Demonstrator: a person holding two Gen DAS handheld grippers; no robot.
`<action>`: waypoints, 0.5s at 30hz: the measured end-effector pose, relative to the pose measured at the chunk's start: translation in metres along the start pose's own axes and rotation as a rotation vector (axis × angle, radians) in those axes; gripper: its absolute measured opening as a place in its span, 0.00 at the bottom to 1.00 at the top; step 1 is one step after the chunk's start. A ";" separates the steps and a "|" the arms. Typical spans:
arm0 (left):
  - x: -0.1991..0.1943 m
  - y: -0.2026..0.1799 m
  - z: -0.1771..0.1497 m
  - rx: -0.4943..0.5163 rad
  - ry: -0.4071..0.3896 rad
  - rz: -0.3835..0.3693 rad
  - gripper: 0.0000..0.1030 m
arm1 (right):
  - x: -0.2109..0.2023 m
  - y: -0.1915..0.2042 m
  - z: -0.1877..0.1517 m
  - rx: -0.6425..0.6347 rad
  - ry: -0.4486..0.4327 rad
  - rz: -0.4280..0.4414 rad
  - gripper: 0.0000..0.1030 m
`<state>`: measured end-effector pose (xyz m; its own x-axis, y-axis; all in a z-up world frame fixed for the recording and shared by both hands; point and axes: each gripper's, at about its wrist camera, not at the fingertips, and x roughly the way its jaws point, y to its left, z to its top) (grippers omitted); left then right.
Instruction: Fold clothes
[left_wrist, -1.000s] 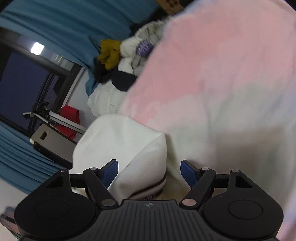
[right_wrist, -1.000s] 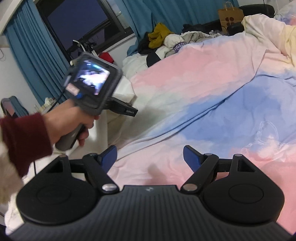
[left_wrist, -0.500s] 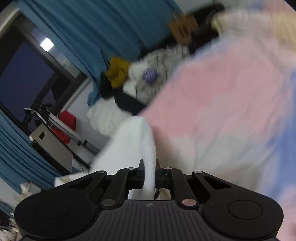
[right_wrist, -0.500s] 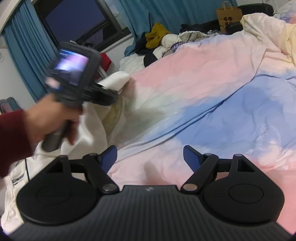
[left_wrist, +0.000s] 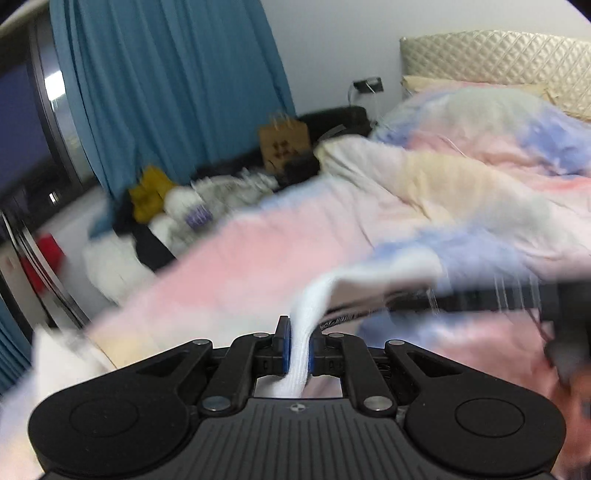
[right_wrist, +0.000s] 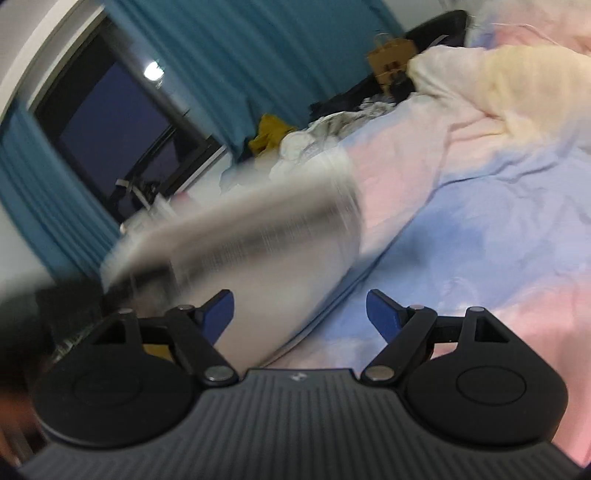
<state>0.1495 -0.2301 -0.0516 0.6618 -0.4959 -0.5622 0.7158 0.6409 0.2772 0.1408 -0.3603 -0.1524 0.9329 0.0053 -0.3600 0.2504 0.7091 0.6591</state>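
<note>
My left gripper (left_wrist: 298, 349) is shut on a fold of a white knit garment (left_wrist: 308, 314). The cloth runs up from the jaws and off to the right over the bed, blurred by motion. In the right wrist view the same white garment (right_wrist: 258, 251) sweeps across the left and middle as a blurred sheet above the bedcover. My right gripper (right_wrist: 300, 314) is open and empty, with the garment's edge just in front of its left finger (right_wrist: 218, 314). The other gripper's dark body (left_wrist: 561, 306) shows at the right edge of the left wrist view.
The bed has a pink, blue and yellow duvet (left_wrist: 461, 192) bunched toward the quilted headboard (left_wrist: 498, 55). A heap of clothes (left_wrist: 173, 206) with a yellow piece lies at the far side by blue curtains (left_wrist: 166, 92). A brown paper bag (left_wrist: 282, 140) stands behind it.
My left gripper closed on the white garment and pulled it up and rightward across the bed. Both views swung; the garment now sweeps in front of my right gripper.
</note>
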 end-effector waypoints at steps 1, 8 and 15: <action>0.004 -0.003 -0.012 -0.031 0.012 -0.014 0.09 | -0.002 -0.005 0.001 0.026 0.000 0.003 0.80; -0.001 0.014 -0.066 -0.212 0.068 -0.070 0.23 | 0.011 -0.028 -0.006 0.158 0.069 0.011 0.80; -0.069 0.039 -0.106 -0.366 0.033 -0.061 0.42 | 0.013 -0.037 -0.011 0.205 0.073 0.006 0.80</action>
<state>0.1082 -0.1088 -0.0851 0.6086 -0.5245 -0.5953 0.6226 0.7809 -0.0515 0.1411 -0.3783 -0.1892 0.9152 0.0655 -0.3976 0.2992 0.5504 0.7795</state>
